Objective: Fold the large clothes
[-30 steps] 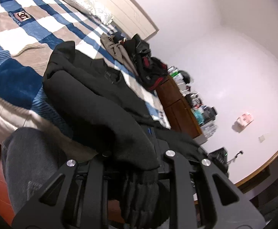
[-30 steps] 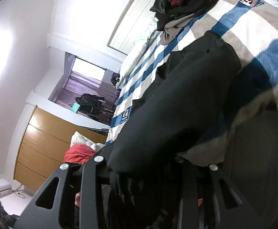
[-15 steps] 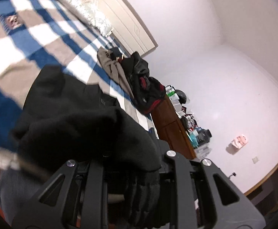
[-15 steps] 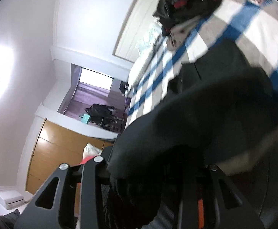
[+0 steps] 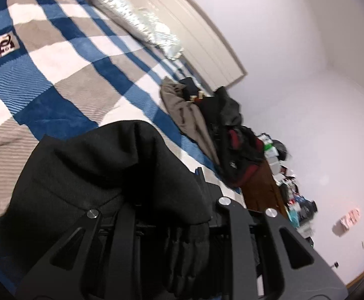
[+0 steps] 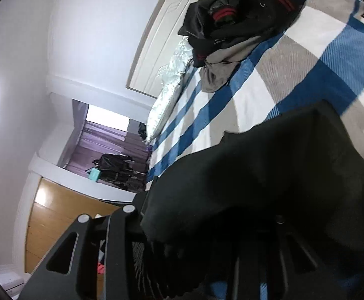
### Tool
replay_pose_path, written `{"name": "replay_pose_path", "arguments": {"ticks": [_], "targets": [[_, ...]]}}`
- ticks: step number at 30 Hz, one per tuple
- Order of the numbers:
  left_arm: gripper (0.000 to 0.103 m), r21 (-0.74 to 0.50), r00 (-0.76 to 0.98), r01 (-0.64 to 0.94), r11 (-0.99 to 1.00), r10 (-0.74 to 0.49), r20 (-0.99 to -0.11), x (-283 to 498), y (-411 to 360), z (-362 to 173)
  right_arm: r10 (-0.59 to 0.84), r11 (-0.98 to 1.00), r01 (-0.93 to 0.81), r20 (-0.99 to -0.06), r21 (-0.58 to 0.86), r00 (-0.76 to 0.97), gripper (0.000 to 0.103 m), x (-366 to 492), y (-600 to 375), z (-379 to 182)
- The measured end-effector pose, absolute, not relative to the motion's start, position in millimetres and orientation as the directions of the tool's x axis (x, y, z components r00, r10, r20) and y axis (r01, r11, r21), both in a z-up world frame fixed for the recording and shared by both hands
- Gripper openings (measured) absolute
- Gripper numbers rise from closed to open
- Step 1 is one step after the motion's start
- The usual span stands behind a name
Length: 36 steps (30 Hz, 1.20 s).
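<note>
Both claws, the left claw and right claw, had carried the black garment forward across the checked bed, each clamped on a bunched edge, suggesting a fold underway.

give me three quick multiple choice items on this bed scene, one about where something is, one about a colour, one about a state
1. Where is the heap of clothes?
A. on the bed's checked blanket
B. on the floor
C. on a chair

2. What colour is the garment that both grippers carry?
A. red
B. black
C. white

3. How is the left gripper?
A. open and bare
B. out of view
C. shut on the garment

Key: 1 A, the heap lies on the blanket near the headboard. 2 B, the cloth is black in both wrist views. 3 C, black cloth is bunched between its fingers.
</note>
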<state>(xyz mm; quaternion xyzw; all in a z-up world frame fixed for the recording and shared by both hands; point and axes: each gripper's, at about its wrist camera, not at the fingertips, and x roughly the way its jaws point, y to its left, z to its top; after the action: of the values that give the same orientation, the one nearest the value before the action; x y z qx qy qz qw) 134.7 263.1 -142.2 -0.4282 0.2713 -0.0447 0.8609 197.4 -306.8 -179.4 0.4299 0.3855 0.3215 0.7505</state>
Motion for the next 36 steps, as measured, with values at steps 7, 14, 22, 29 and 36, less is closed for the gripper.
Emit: {"name": "replay_pose_path", "arguments": {"ticks": [7, 14, 22, 29, 36], "targets": [[0.022, -0.642, 0.806, -0.259, 0.722, -0.204, -0.555, 190.3, 273.7, -203.7, 0.792, 0.498, -0.121, -0.394, 0.859, 0.467, 0.034, 271.7, -285.9, -238.1], [0.024, -0.577, 0.769, -0.315, 0.754, -0.153, -0.62, 219.0, 287.0, -266.2, 0.819, 0.477, -0.071, -0.413, 0.876, 0.399, 0.035, 327.2, -264.9, -302.0], [0.027, -0.518, 0.731, -0.326, 0.791, -0.137, -0.669, 229.6, 279.1, -265.3, 0.857, 0.419, -0.022, -0.388, 0.908, 0.338, 0.044, 332.4, -266.0, -308.4], [0.083, -0.381, 0.712, -0.29, 0.878, -0.067, -0.699, 211.4, 259.6, -202.2, 0.878, 0.417, -0.079, -0.379, 0.905, 0.291, 0.077, 294.0, -276.9, -241.0], [0.084, -0.351, 0.712, -0.268, 0.897, -0.062, -0.7, 174.1, 261.6, -148.7, 0.85, 0.49, -0.13, -0.438, 0.862, 0.293, 0.086, 242.1, -292.5, -202.5]]}}
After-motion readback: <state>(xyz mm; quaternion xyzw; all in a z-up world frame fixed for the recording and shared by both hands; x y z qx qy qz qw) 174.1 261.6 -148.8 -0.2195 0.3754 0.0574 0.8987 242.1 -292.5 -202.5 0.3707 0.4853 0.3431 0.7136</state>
